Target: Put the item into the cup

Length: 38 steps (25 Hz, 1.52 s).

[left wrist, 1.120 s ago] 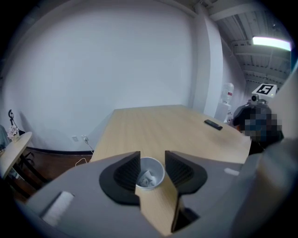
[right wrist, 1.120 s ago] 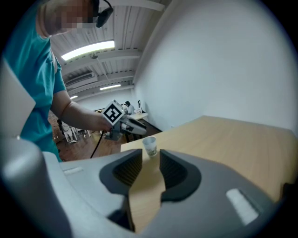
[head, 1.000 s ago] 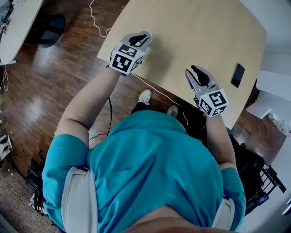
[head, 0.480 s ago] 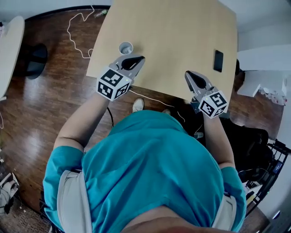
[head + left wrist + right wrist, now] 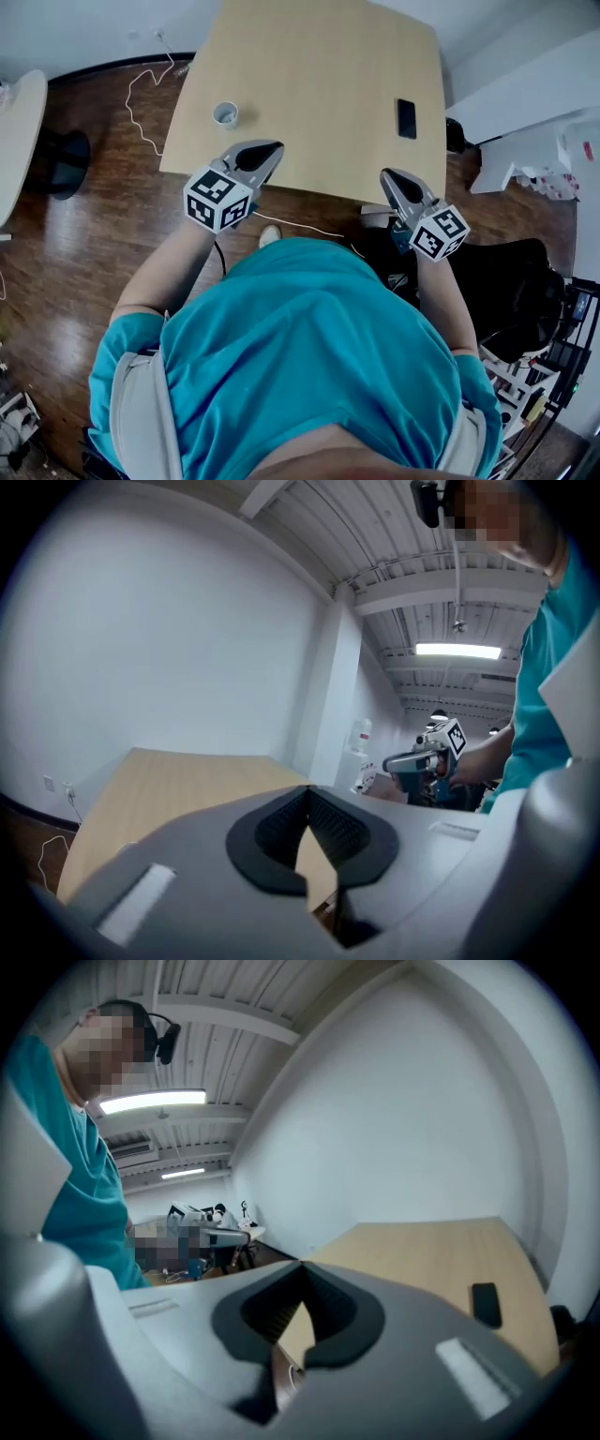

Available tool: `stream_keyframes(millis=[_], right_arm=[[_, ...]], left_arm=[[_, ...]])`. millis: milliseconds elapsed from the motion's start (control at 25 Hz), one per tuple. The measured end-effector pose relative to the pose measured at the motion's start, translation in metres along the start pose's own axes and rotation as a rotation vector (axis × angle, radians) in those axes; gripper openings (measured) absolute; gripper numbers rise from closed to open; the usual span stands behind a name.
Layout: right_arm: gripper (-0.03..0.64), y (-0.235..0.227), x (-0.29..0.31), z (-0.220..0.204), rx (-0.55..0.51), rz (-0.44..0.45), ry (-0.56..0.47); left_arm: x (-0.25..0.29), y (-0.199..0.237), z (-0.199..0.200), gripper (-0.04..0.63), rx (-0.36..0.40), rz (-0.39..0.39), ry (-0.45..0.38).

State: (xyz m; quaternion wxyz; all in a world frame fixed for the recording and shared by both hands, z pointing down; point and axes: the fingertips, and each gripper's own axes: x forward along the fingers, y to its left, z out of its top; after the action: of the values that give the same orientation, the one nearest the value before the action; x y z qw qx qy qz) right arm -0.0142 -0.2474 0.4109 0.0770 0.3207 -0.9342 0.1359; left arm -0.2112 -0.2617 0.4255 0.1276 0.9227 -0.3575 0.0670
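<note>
A small white cup (image 5: 225, 113) stands near the left edge of the light wooden table (image 5: 319, 84). A flat black item (image 5: 406, 118) lies near the table's right edge, also seen in the right gripper view (image 5: 485, 1303). My left gripper (image 5: 269, 148) hovers over the near table edge, a short way this side of the cup, shut and empty (image 5: 307, 795). My right gripper (image 5: 387, 175) hangs just off the near edge, below the black item, shut with nothing between its jaws (image 5: 302, 1270).
Dark wooden floor (image 5: 84, 244) surrounds the table. A white cable (image 5: 141, 84) trails on the floor at the left and under the near edge. A round white table (image 5: 14, 131) stands far left, a black chair and shelves at the right.
Both grippers have drawn back from over the table to its near edge. The right jaws, apart a second ago, are now together. The cup has come into view.
</note>
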Motion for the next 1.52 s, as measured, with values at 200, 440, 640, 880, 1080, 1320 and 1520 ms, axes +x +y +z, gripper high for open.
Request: stream_keyframes(millis=[200, 440, 640, 880, 1080, 1320, 1520], right_arm=[[0.000, 0.015, -0.080, -0.021, -0.030, 0.026, -0.001], [0.000, 0.042, -0.163, -0.052, -0.063, 0.095, 0.019], [0.000, 0.062, -0.211, -0.069, -0.072, 0.125, 0.006], [0.000, 0.090, -0.239, -0.076, -0.064, 0.119, -0.021], [0.000, 0.116, -0.250, -0.072, -0.041, 0.076, -0.057], [0.000, 0.173, -0.223, -0.060, -0.004, 0.040, -0.106], [0.000, 0.227, -0.187, -0.054, 0.034, 0.044, -0.129]], left_arm=[[0.006, -0.083, 0.009, 0.002, 0.011, 0.018, -0.026], [-0.002, -0.196, 0.015, 0.002, 0.001, 0.033, -0.054], [-0.025, -0.266, 0.019, 0.002, 0.016, 0.050, -0.063], [-0.072, -0.296, 0.015, 0.002, 0.047, 0.091, -0.079], [-0.113, -0.294, 0.003, 0.002, 0.046, 0.093, -0.091], [-0.190, -0.274, -0.010, 0.002, 0.064, 0.085, -0.102], [-0.248, -0.255, -0.023, 0.002, 0.080, 0.065, -0.116]])
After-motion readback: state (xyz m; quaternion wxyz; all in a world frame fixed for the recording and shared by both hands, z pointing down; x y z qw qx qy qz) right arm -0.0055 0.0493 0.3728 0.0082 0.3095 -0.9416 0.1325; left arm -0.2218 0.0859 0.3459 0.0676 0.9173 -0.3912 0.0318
